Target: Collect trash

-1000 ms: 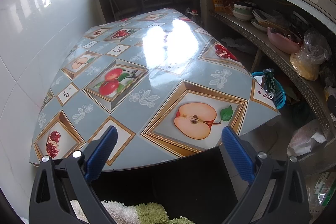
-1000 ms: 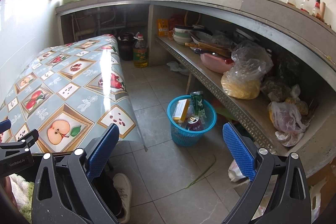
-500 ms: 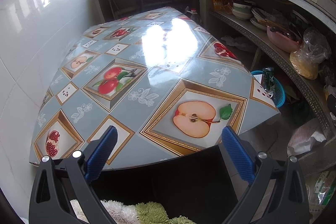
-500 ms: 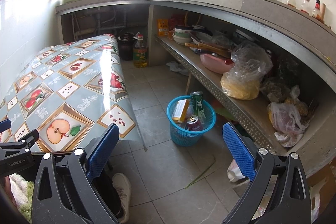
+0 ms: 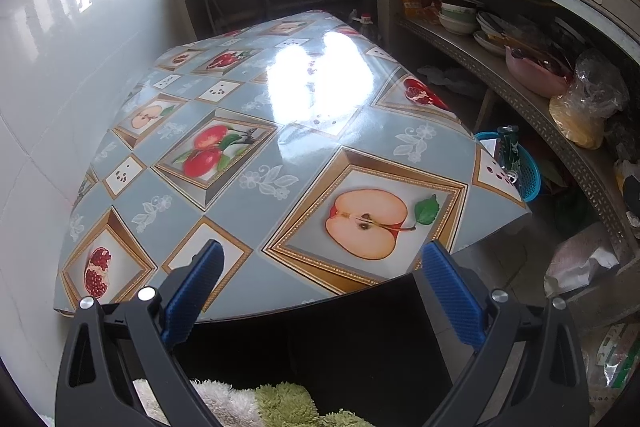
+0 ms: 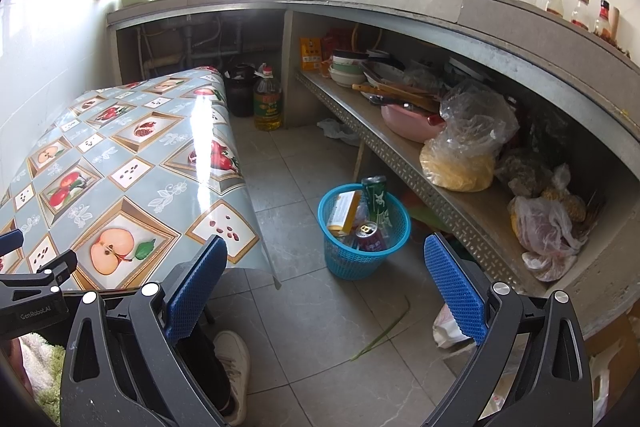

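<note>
Right wrist view shows a blue plastic mesh basket of light, thin cans and cartons on the floor; its stiff rim offers the surest hold. Both the left gripper and right gripper are spread wide, empty.

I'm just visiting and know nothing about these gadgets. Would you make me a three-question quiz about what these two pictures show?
1. True or false: the right gripper is clamped on a can.
2. Where does the blue basket stand? A) on the table B) on the floor beside the table C) on the shelf
3. Fill in: the red can lies ____ the blue basket.

Key: 1 false, both grippers, the left gripper too, are open and empty. 2 B. 3 inside.
</note>
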Available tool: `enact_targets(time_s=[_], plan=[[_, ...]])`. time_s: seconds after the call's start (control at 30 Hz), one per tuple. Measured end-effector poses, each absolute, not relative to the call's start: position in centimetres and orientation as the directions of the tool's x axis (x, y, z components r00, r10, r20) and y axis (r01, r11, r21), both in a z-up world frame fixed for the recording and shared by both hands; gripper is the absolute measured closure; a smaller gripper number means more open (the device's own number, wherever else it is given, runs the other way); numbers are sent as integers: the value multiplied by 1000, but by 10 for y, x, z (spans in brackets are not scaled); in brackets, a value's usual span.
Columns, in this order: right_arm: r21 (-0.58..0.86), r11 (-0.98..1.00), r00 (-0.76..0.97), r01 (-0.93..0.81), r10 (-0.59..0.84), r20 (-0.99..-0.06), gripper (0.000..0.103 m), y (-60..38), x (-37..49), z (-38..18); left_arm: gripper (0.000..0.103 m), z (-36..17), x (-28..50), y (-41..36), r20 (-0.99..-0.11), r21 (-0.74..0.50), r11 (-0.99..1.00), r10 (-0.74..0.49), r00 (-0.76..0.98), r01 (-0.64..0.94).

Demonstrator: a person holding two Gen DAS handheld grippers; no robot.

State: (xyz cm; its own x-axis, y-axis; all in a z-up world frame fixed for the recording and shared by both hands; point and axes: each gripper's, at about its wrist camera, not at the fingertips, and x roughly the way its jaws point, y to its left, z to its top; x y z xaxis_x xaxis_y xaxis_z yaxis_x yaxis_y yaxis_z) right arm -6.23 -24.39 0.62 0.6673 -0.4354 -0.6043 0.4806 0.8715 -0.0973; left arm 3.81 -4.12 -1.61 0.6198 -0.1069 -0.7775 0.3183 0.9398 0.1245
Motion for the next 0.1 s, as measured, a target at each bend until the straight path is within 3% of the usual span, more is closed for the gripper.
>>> enact_targets(time_s=[0.1], plan=[[-98,872,667,480,-435,-604,8,-244,-62,6,6,-16,38,-41,-780,121,940,-109,617,320]])
